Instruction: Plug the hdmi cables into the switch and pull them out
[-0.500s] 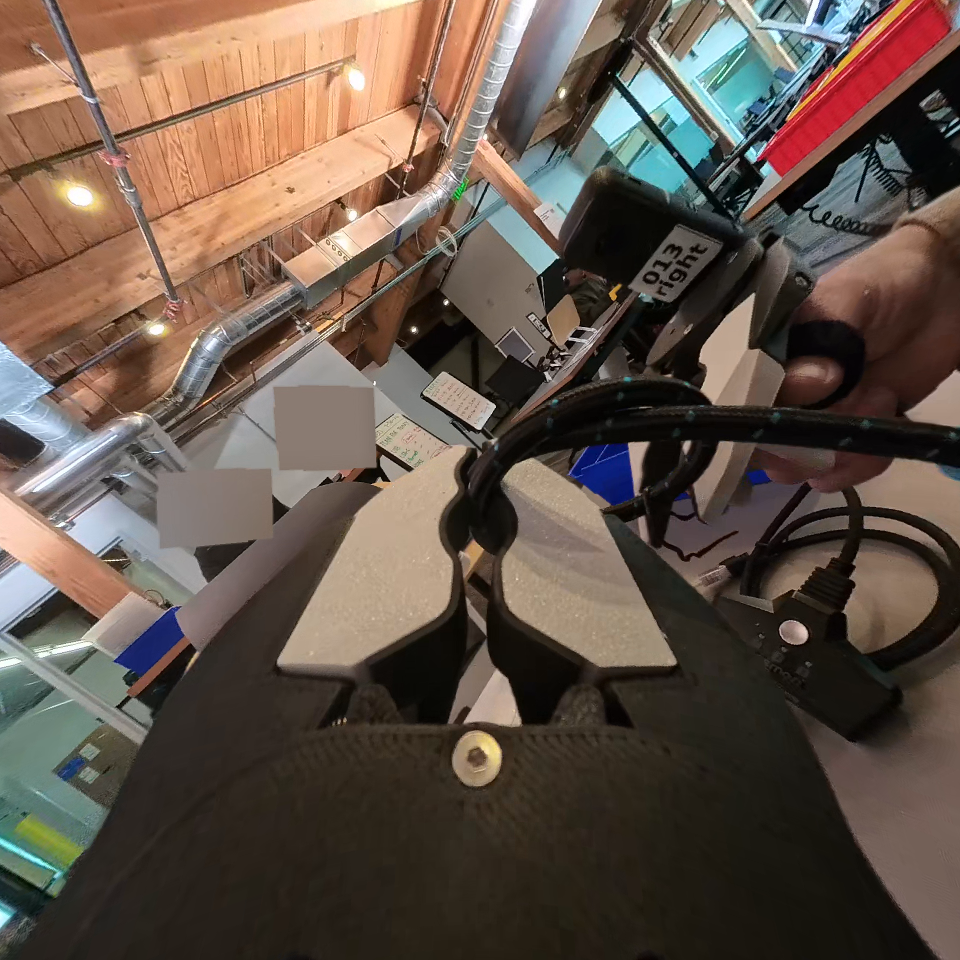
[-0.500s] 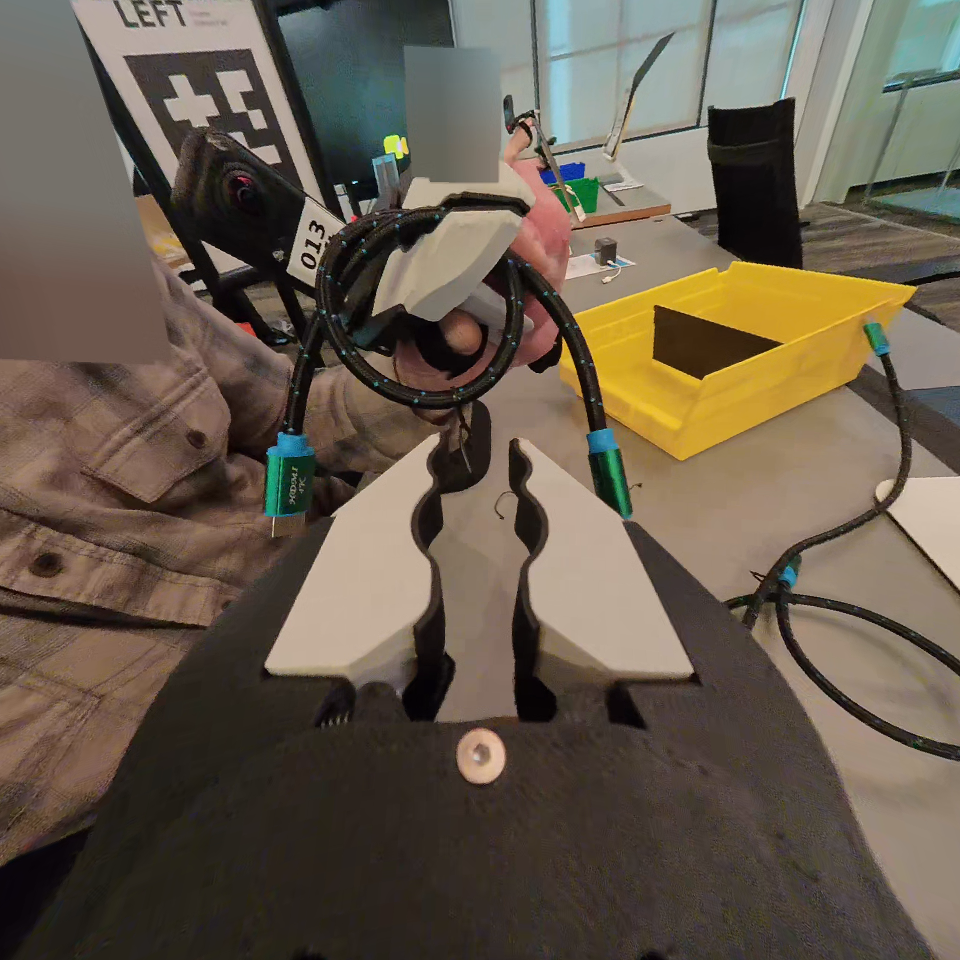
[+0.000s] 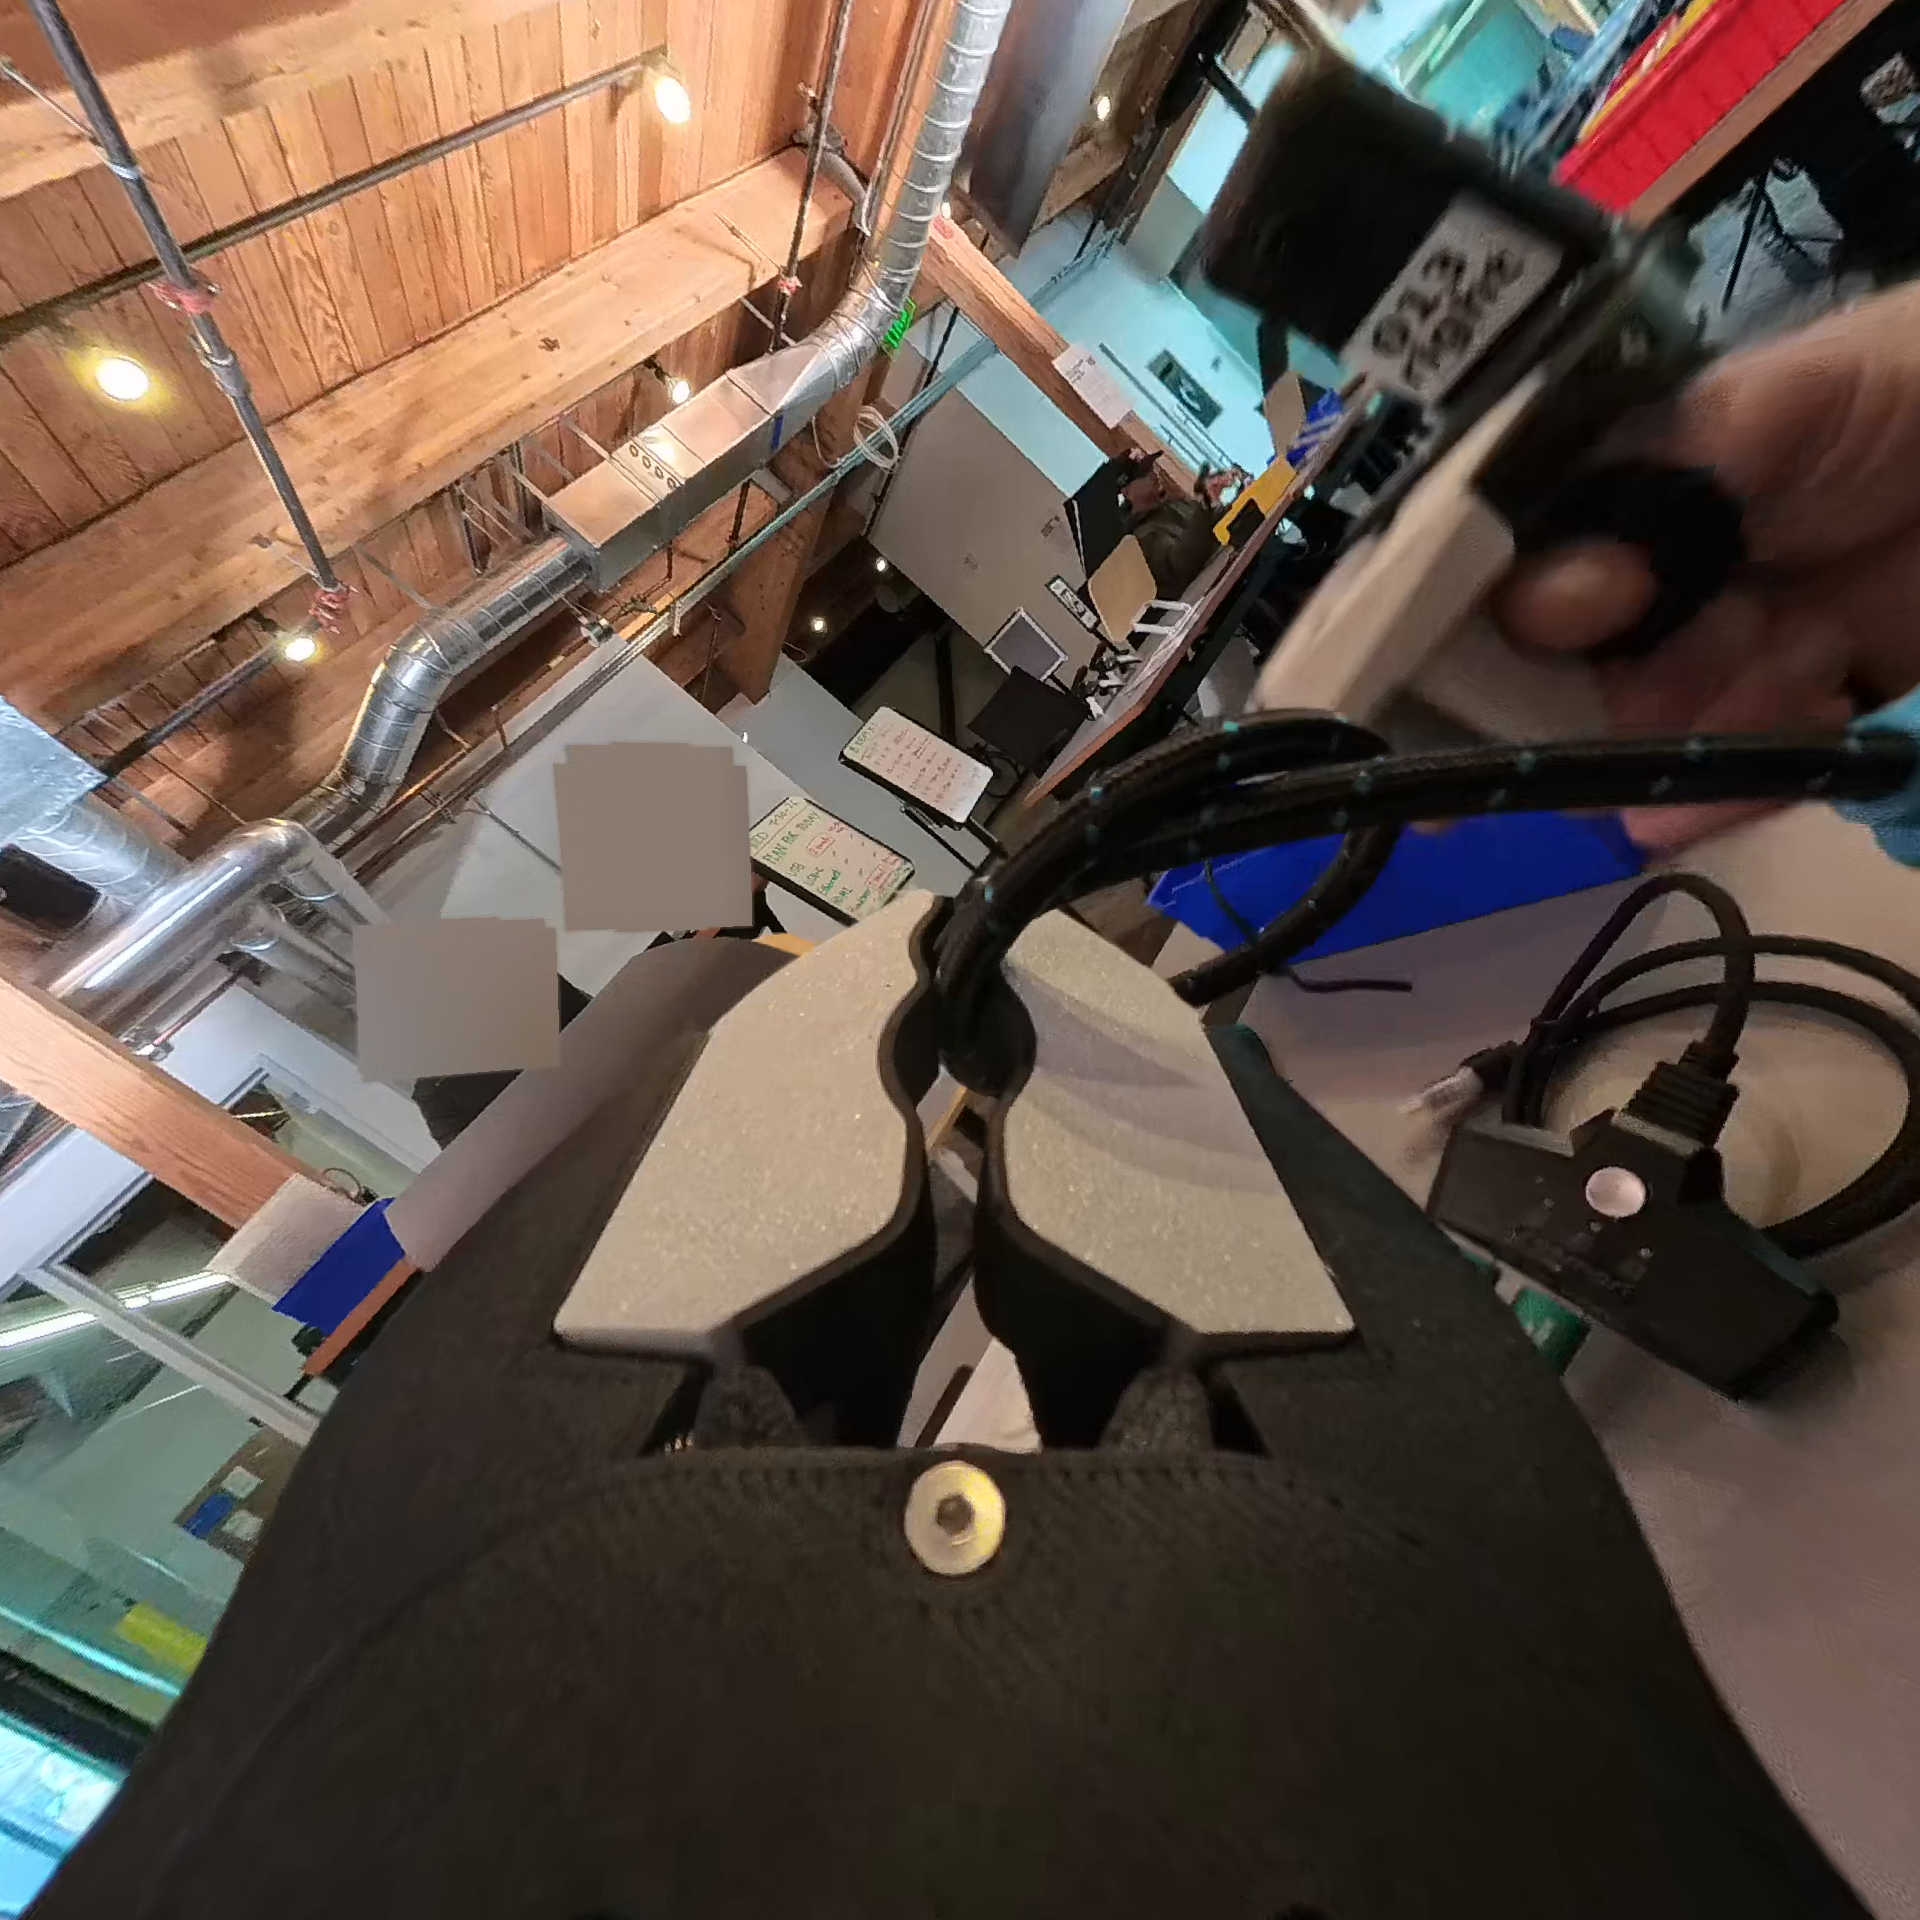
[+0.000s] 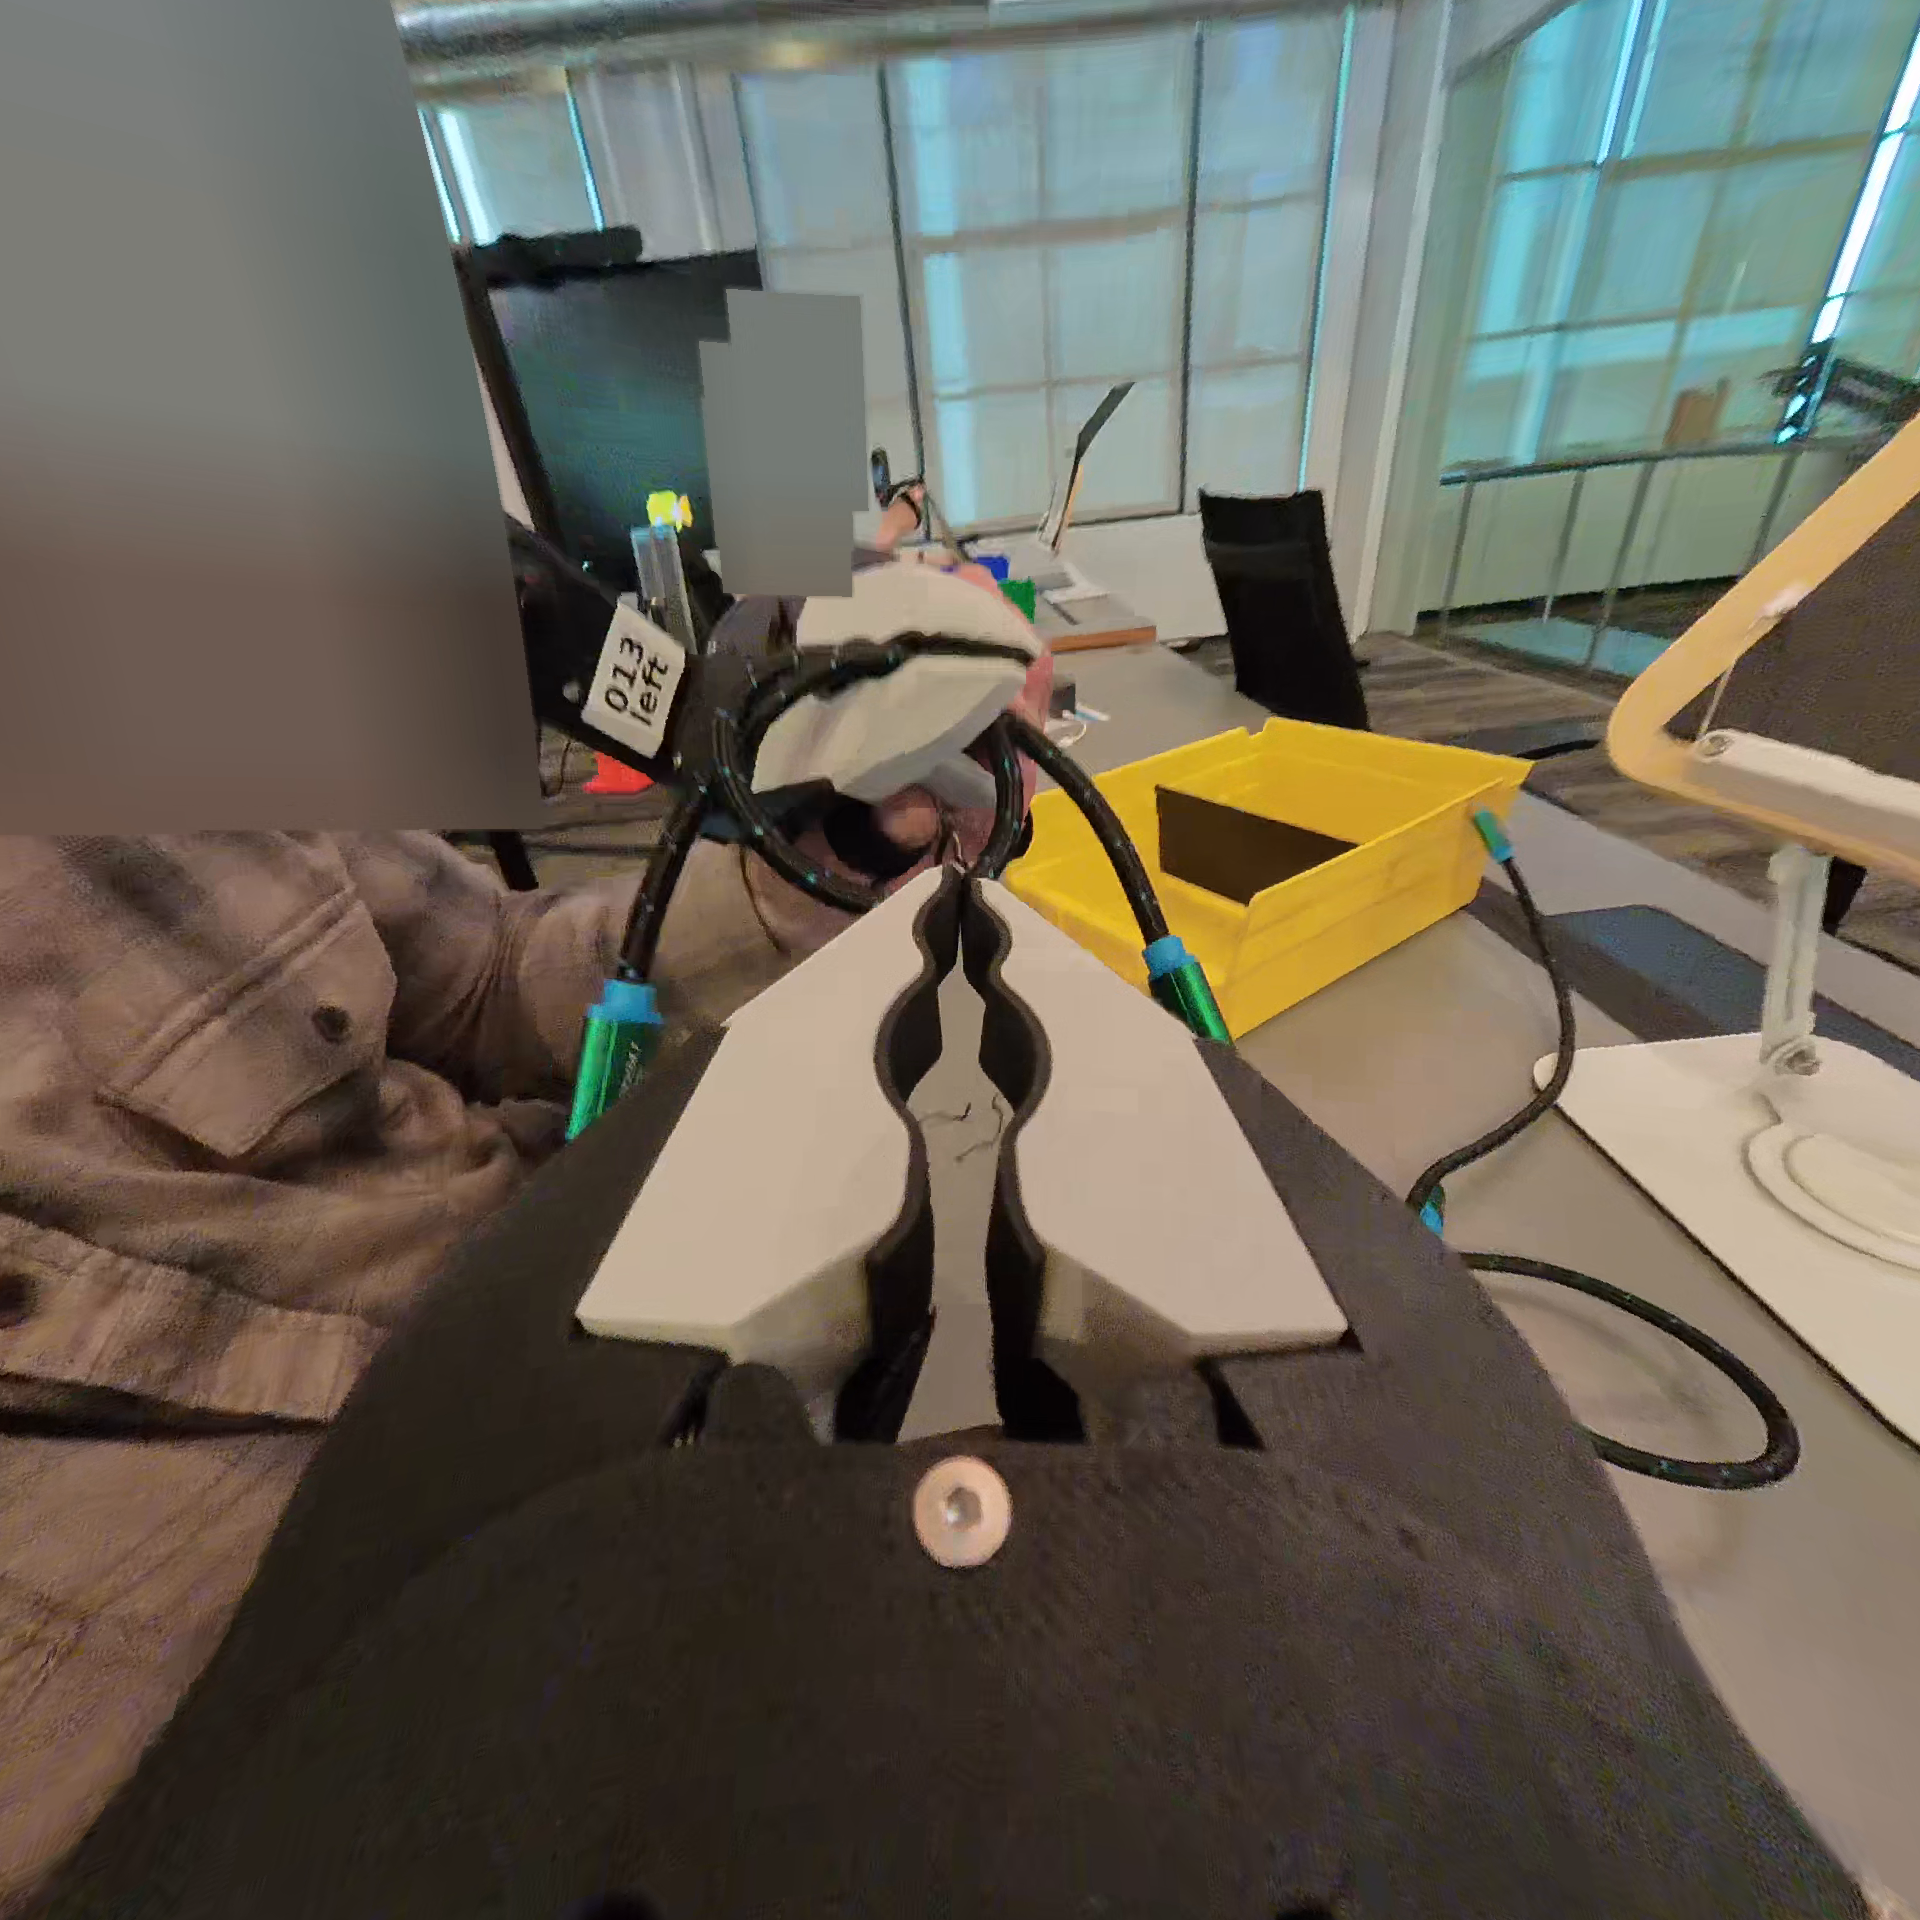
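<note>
Coiled cable (image 4: 914,769) in left hand-held gripper (image 4: 904,675)

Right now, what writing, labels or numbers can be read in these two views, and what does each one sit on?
I do not quote writing, so this lists what bears it.
White tag on the left gripper: sharp print.
Matching tag on the right gripper: motion-blurred.
Whiteboards in the background: handwriting, too small to read.
Green cable plug: small print, too blurred to read.

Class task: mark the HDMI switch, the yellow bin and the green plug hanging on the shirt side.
HDMI switch (image 3: 1621,1262): left wrist view, black top face beside its round silver button.
yellow bin (image 4: 1361,914): right wrist view, outer front wall.
green plug (image 4: 611,1065): right wrist view, metallic green shell below the blue collar.
</note>
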{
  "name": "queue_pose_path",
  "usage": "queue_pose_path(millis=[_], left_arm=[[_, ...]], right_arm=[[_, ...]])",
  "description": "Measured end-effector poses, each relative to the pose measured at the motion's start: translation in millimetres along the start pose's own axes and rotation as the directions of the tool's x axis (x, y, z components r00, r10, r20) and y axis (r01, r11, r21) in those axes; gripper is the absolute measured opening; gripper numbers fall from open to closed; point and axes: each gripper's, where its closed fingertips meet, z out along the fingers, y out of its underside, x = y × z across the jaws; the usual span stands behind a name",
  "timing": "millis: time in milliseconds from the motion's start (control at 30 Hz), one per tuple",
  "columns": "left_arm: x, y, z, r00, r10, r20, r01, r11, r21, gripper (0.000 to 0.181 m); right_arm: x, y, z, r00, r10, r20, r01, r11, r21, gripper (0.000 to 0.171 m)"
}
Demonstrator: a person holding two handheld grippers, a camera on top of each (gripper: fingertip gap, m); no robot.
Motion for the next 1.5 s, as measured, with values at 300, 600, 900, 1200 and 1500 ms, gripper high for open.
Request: queue_pose_path(millis=[300,600,900,1200,1500], left_arm=[[0.7,40.9,-24.1,0.998,0.061,-0.030,-0.065,0.984,-0.164,0.002],[-47.7,78.1,-68.9,0.963,-0.258,0.072,0.266,0.950,-0.161,0.002],[-45.7,83.2,-73.9,0.857,-0.515,-0.004,0.515,0.857,-0.019,0.002],[-6.6,44.2,-47.9,0.826,-0.502,-0.256,0.529,0.848,0.043,0.002],[16.1,66.8,-38.8,0.821,-0.471,-0.321,0.458,0.881,-0.122,0.040]], right_arm=[[3.2,-13.2,-5.7,0.977,-0.141,-0.159,0.127,0.987,-0.100,0.000],[-0.7,163.9,70.8,0.970,-0.232,-0.067,0.143,0.776,-0.615,0.014],[18.5,96.9,69.9,0.960,-0.244,-0.136,0.144,0.849,-0.508,0.040],[26.1,91.6,99.9,0.998,-0.065,-0.007,0.054,0.885,-0.462,0.000],[71.3,61.5,71.2,0.897,-0.369,-0.246,0.191,0.822,-0.537,0.000]])
